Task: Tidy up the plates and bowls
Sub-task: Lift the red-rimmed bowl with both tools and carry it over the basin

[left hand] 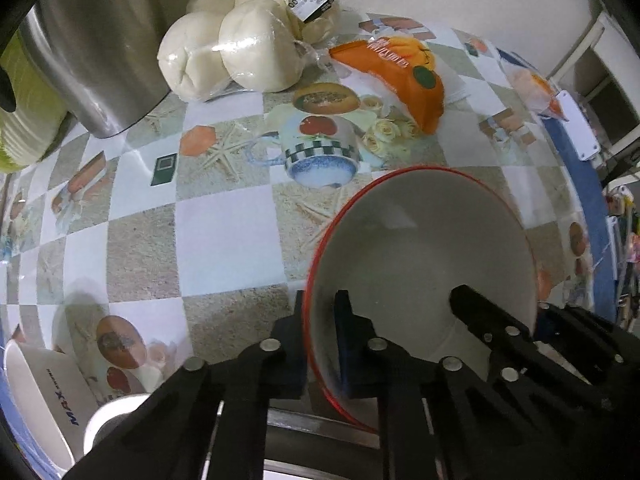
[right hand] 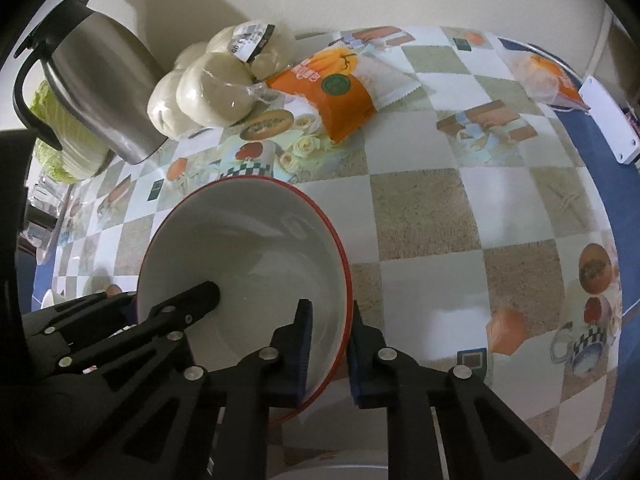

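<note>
A white bowl with a red rim and red outside (left hand: 420,248) (right hand: 248,240) sits over the patterned tablecloth. In the left wrist view my left gripper (left hand: 320,328) is shut on the bowl's left rim, one blue pad inside and one outside. In the right wrist view my right gripper (right hand: 330,336) is shut on the opposite rim in the same way. Each view also shows the other gripper's black fingers (left hand: 480,316) (right hand: 192,300) reaching into the bowl. The bowl's underside is hidden.
A steel jug (right hand: 100,92) and a cabbage (right hand: 60,152) stand at the back left, beside bagged white buns (left hand: 240,52) and an orange packet (left hand: 408,76). A white bowl lettered MAX (left hand: 44,392) lies near left. A metal rim (left hand: 320,428) shows under the held bowl.
</note>
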Demonstrator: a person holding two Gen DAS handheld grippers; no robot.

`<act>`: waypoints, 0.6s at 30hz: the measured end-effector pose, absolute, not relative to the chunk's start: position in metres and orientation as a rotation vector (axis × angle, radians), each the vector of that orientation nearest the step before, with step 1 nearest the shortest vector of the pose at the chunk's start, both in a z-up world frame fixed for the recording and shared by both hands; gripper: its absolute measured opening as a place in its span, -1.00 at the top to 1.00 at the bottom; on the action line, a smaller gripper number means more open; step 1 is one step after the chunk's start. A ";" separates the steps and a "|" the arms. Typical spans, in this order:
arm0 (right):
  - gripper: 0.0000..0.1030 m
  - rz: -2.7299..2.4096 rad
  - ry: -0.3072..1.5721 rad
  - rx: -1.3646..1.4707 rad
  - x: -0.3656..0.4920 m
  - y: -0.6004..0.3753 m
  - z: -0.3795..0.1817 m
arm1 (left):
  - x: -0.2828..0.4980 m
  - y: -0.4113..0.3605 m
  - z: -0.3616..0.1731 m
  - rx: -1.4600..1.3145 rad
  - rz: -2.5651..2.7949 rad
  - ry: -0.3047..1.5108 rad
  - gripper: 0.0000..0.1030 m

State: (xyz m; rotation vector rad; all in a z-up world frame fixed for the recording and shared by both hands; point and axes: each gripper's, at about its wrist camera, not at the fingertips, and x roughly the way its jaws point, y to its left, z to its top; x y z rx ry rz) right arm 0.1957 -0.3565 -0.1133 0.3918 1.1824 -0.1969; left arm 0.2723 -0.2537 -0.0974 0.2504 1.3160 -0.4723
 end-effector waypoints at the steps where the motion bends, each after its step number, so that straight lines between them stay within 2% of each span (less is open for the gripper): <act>1: 0.67 -0.196 1.181 0.397 0.196 -0.357 -0.113 | 0.272 -0.253 -0.097 0.251 -0.477 1.313 0.78; 7: 0.67 -0.197 1.155 0.433 0.189 -0.366 -0.106 | 0.267 -0.262 -0.086 0.231 -0.508 1.290 0.78; 18: 0.67 -0.198 1.069 0.402 0.168 -0.366 -0.051 | 0.244 -0.257 -0.023 0.207 -0.533 1.169 0.78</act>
